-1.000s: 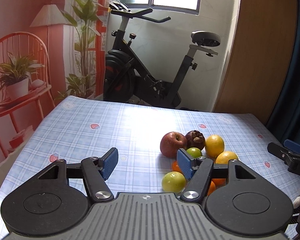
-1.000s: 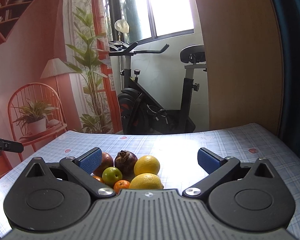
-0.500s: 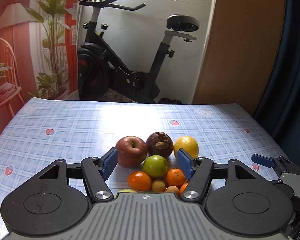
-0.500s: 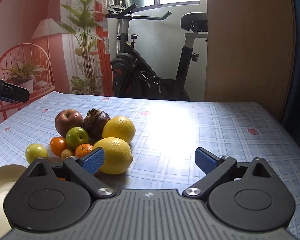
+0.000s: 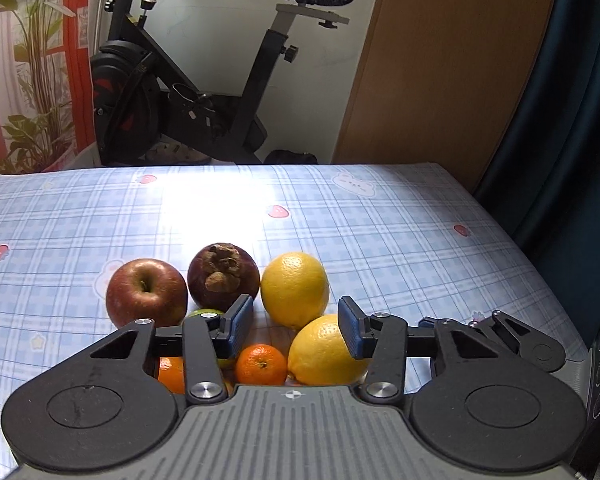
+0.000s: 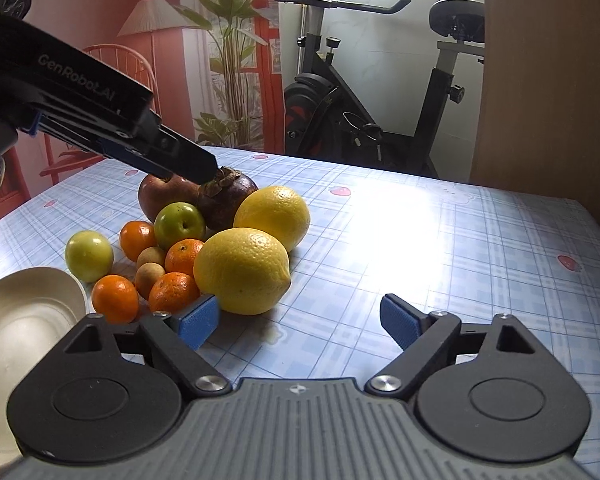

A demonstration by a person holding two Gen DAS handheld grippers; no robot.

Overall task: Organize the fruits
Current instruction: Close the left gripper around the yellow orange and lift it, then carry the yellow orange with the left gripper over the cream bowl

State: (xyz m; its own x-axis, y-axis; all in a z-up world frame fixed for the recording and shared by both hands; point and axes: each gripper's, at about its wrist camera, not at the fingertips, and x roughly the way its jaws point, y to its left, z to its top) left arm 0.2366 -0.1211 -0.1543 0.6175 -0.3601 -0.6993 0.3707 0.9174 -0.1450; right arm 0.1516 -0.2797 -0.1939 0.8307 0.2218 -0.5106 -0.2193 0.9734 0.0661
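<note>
The right gripper, ribbed grey plastic with black arms and blue textured pads, hangs low over the table with its jaws closing and nothing between them but cloth; its left pad sits just beside the near lemon. The left gripper, of the same make, reaches over the pile from the other side, its jaws also closing and not gripping anything, with a small orange and bare cloth showing in the gap below the pads. The table wears a glossy blue checked cloth printed with strawberries and rabbits. At the near left edge in the right wrist view lies a smooth cream plate, round and shallow. The fruits sit in one tight cluster beside it: dimpled little oranges, two small tan round fruits, a smooth pale green fruit and a greener one. The near lemon is pebbled and oval with a pointed tip; a second lemon touches it behind. Farthest in the pile are a shiny red apple and a dark purple mangosteen with a dry brown cap. Beyond the table stand a black exercise bike, a wooden panel and a dark curtain.
</note>
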